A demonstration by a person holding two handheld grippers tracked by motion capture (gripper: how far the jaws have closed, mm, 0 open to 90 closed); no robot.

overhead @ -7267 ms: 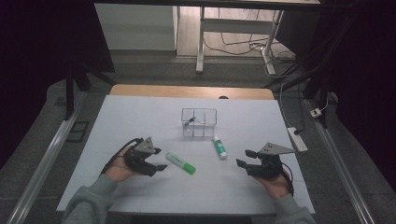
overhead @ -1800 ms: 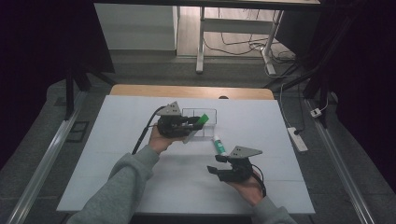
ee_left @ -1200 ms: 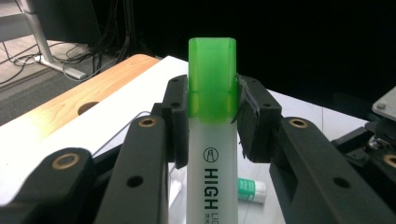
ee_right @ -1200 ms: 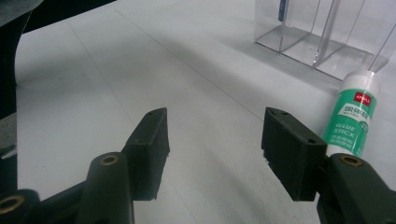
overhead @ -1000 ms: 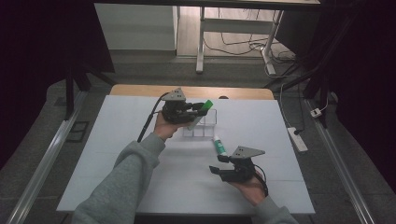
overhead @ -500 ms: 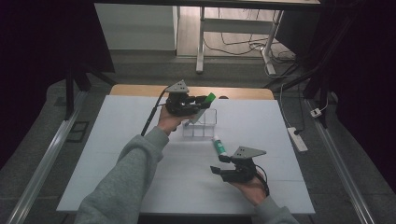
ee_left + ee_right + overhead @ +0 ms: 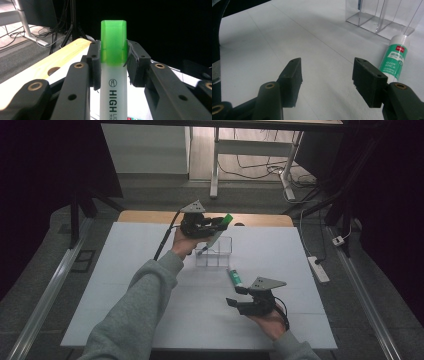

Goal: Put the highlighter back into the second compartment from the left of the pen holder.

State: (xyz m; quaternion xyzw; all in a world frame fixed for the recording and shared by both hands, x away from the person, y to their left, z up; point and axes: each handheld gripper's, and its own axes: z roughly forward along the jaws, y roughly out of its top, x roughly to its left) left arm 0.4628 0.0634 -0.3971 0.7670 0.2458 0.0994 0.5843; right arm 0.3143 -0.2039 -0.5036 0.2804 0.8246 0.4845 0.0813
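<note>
Highlighter (image 7: pixel 113 75) clamped in left fingers above organizer (image 7: pixel 215 252); right fingers wide beside glue stick (image 7: pixel 395 62).

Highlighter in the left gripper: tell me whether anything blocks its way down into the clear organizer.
Nothing visible does. The left gripper holds the highlighter tilted above the clear organizer, whose top is open. The glue stick lies beside it on the table.

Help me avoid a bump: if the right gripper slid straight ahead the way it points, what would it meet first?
Probably bare white table: the right gripper stands open and empty. The green-and-white glue stick lies just off its right jaw, and the clear plastic organiser box sits farther on to that side; depth is uncertain.
</note>
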